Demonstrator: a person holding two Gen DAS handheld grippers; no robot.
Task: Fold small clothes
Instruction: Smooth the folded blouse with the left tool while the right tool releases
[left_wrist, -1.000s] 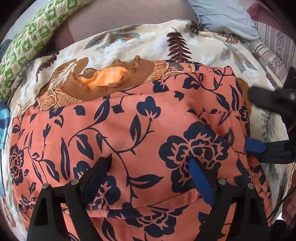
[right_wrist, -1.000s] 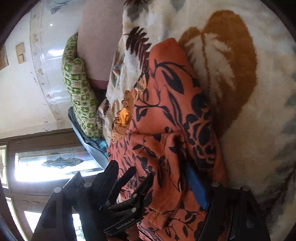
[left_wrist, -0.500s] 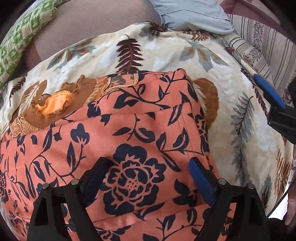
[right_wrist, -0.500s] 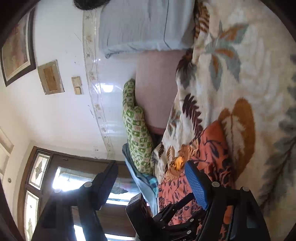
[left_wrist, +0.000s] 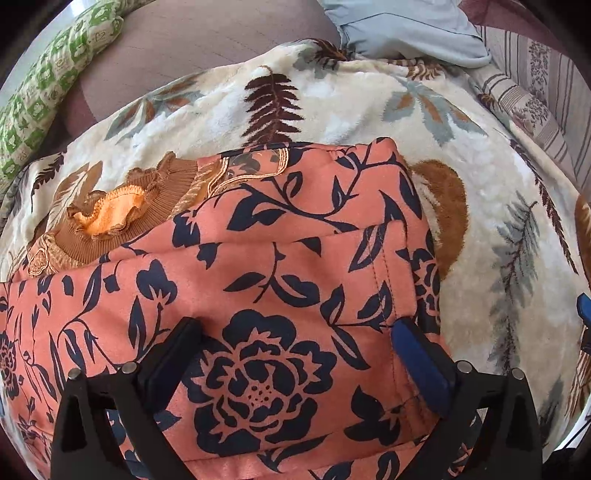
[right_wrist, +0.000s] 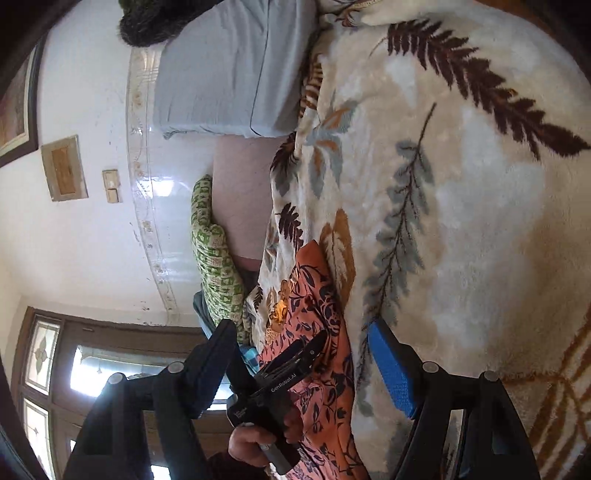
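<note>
An orange garment with a dark blue flower print (left_wrist: 280, 258) lies folded on a leaf-patterned blanket (left_wrist: 498, 206). Its brown ribbed collar with orange frill (left_wrist: 122, 214) shows at the left. My left gripper (left_wrist: 295, 350) is open, low over the garment's near right part, fingers spread on the cloth. My right gripper (right_wrist: 299, 365) is open and empty, raised off to the garment's right side. In the right wrist view the garment (right_wrist: 317, 314) and the left gripper held by a hand (right_wrist: 280, 387) show between its fingers.
A grey-blue pillow (left_wrist: 402, 26) lies at the back of the bed, a green patterned cushion (left_wrist: 48, 74) at the back left, and a striped sheet (left_wrist: 535, 96) at the right. The right wrist view shows a white wall and a window (right_wrist: 55, 369).
My right gripper let go of the garment's right edge and lifted away to the right. My left gripper shifted right along the garment and stays open on it.
</note>
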